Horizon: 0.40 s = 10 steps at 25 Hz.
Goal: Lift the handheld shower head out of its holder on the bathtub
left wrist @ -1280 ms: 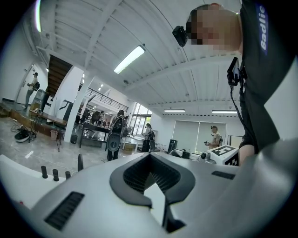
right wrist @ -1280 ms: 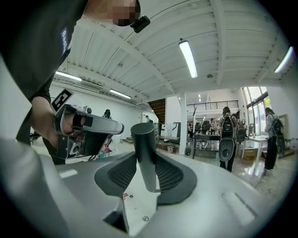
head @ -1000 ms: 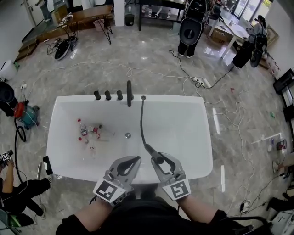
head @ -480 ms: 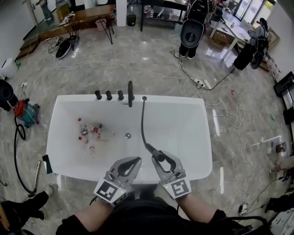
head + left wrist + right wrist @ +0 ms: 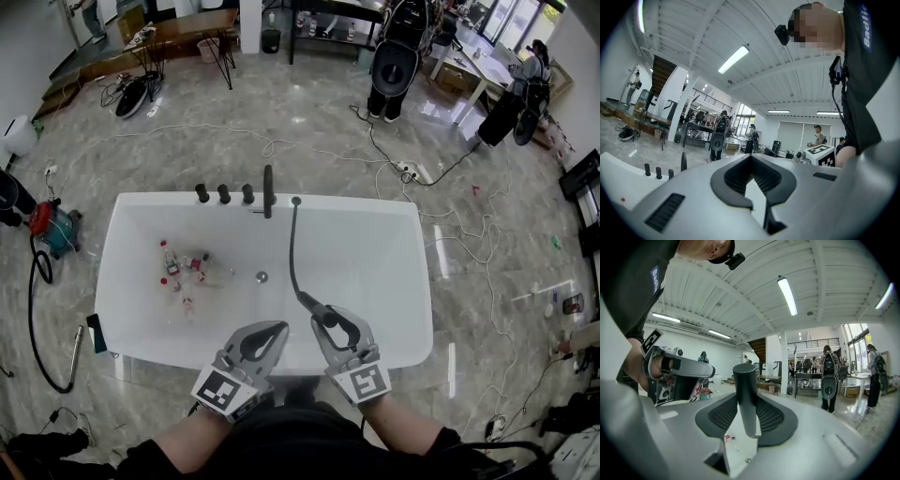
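Note:
The white bathtub [image 5: 412,281] lies below me in the head view. A dark hose [image 5: 291,248] runs from the far rim down to the shower head handle [image 5: 312,307] over the near rim. My right gripper [image 5: 328,317] is shut on that handle. In the right gripper view the handle [image 5: 744,380] is a dark cylinder upright between the ribbed pads [image 5: 776,416]. My left gripper [image 5: 279,325] hovers beside it over the near rim, shut and holding nothing; in the left gripper view its tips [image 5: 751,158] meet.
A black spout [image 5: 268,190] and three knobs [image 5: 224,194] stand on the far rim. Small bottles [image 5: 183,265] lie in the tub's left half, near the drain [image 5: 262,277]. Cables [image 5: 450,234] trail over the marble floor; a vacuum [image 5: 47,232] stands at the left.
Both grippers and the shower head have stayed where they were. A person at the lower left edge has moved out of the head view.

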Tool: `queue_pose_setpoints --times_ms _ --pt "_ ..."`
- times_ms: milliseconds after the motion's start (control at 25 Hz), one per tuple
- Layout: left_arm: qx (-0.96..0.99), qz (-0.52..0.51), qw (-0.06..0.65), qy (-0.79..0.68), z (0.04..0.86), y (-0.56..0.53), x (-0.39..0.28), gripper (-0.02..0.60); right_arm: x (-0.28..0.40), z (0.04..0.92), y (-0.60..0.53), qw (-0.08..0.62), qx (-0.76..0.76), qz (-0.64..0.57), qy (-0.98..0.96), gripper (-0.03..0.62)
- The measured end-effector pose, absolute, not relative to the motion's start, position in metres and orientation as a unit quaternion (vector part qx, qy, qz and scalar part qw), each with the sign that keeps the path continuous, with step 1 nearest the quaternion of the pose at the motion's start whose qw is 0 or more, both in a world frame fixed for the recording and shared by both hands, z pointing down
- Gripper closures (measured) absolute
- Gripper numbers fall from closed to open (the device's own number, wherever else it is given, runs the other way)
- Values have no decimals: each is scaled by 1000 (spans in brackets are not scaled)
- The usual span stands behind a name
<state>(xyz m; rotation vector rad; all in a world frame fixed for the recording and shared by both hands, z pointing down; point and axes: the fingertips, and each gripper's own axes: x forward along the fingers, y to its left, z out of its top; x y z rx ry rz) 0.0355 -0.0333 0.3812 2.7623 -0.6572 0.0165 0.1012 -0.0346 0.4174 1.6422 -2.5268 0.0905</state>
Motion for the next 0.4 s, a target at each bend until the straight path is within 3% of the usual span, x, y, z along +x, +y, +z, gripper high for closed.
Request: queue_pose_setpoints --times_ms 400 --pt "963 4 148 -227 373 -33 31 581 99 412 -39 65 544 29 -836 474"
